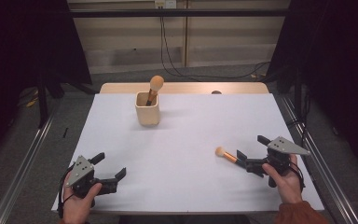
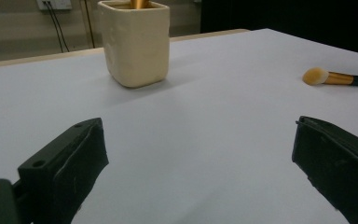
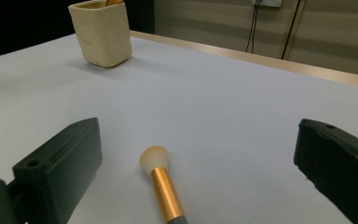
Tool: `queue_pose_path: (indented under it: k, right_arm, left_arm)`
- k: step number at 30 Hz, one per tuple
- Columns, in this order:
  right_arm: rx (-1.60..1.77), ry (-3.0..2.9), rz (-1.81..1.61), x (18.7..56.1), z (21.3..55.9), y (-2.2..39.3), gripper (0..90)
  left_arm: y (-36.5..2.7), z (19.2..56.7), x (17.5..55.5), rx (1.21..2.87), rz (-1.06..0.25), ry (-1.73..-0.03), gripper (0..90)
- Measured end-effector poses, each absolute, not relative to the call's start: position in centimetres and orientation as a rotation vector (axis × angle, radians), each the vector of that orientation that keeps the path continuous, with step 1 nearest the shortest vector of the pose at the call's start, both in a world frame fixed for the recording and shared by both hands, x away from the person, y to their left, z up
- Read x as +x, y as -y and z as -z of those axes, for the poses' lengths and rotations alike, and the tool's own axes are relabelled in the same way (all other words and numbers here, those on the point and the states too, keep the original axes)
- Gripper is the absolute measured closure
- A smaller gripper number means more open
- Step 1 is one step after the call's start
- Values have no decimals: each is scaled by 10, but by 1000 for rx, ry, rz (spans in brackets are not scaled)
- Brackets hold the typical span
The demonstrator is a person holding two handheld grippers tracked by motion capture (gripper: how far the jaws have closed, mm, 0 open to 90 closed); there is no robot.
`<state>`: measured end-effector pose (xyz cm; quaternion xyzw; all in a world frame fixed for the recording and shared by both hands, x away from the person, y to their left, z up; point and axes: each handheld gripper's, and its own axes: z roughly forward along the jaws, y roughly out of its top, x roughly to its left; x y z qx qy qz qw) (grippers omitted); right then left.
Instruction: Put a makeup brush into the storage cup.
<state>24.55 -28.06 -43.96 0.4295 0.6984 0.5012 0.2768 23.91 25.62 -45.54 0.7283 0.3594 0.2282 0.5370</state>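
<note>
Gold-banded brush lies flat on my white surface, between my right gripper's wide-open jaws, untouched; my left gripper gapes empty, near the front edge.

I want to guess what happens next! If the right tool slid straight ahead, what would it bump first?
Probably the loose brush lying on the table: the right tool stands open with the brush between its jaws. The cup sits farther off, to the left of that line.
</note>
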Motion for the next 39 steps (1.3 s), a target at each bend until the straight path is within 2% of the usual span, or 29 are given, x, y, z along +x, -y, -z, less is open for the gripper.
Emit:
queue_pose_path:
  k: [16,39]
  right_arm:
    - [1160,-2029,-1246,275,434,278,8]
    - [1207,-2400,-929,294,426,279,37]
  left_arm:
    - [-258,457,241,1742,-553,-868,29]
    - [-260,458,243,1751,-552,-871,34]
